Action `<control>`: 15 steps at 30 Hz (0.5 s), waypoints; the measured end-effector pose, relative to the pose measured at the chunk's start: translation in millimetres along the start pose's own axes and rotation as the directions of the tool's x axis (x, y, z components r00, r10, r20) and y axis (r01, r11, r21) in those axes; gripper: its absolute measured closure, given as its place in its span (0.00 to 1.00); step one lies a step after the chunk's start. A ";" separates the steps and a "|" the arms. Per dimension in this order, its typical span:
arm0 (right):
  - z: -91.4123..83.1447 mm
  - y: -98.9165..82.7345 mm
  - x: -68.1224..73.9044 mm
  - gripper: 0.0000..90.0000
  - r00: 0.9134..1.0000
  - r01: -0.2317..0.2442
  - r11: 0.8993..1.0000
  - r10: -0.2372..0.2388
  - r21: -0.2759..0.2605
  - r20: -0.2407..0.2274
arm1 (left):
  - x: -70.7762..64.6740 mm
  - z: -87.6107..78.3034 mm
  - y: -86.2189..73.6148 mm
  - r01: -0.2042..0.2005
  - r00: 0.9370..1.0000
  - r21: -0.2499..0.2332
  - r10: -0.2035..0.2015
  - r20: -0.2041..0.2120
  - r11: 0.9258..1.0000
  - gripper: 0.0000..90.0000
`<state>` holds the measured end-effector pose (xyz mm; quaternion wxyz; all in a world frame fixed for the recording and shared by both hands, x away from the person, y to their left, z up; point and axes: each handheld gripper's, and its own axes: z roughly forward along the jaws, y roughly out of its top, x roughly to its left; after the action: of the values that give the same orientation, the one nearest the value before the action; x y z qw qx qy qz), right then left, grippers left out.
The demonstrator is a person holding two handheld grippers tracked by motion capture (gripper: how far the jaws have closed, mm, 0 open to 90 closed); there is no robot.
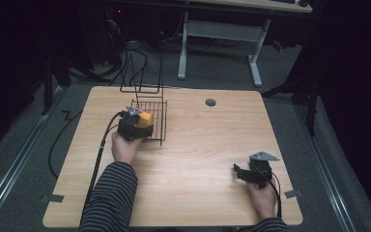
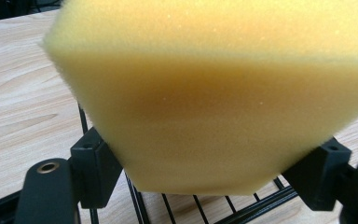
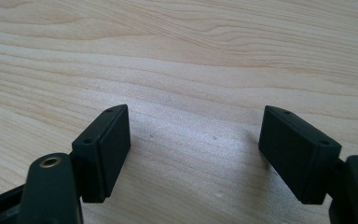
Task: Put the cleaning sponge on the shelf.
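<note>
A yellow foam sponge (image 2: 214, 102) sits squeezed between the two black pads (image 2: 93, 163) of my left gripper (image 2: 209, 163). In the high view the left gripper (image 1: 142, 122) holds the sponge (image 1: 146, 117) over the left part of a black wire rack (image 1: 158, 121) at the table's back left. Rack wires (image 2: 140, 205) run just below the sponge. My right gripper (image 1: 239, 172) rests low at the table's front right, pointing left. Its jaws stand wide apart over bare wood, and nothing lies between its fingers (image 3: 105, 149) in the right gripper view (image 3: 196, 144).
The rack's tall wire loops (image 1: 142, 77) rise behind the basket part. A grey round plug (image 1: 210, 102) sits in the wooden table (image 1: 198, 159) near its far edge. A white-legged desk (image 1: 222, 34) and floor cables stand beyond the table.
</note>
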<state>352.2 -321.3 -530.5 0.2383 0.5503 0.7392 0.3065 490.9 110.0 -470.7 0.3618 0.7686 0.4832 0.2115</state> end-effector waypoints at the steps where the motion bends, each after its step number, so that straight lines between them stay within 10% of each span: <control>1: 0.0 0.0 0.0 0.28 1.000 0.000 1.000 0.000 0.000 0.000 | -0.2 -0.1 0.0 -0.003 1.000 0.001 0.003 -0.001 1.000 0.26; 15: 0.0 0.0 0.0 0.28 1.000 -0.001 1.000 0.001 0.000 0.000 | 1.1 0.9 -0.8 0.006 1.000 0.004 -0.007 0.030 1.000 0.11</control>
<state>352.2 -321.3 -530.5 0.2382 0.5505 0.7390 0.3066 491.5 110.9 -471.9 0.3683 0.7708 0.4807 0.1981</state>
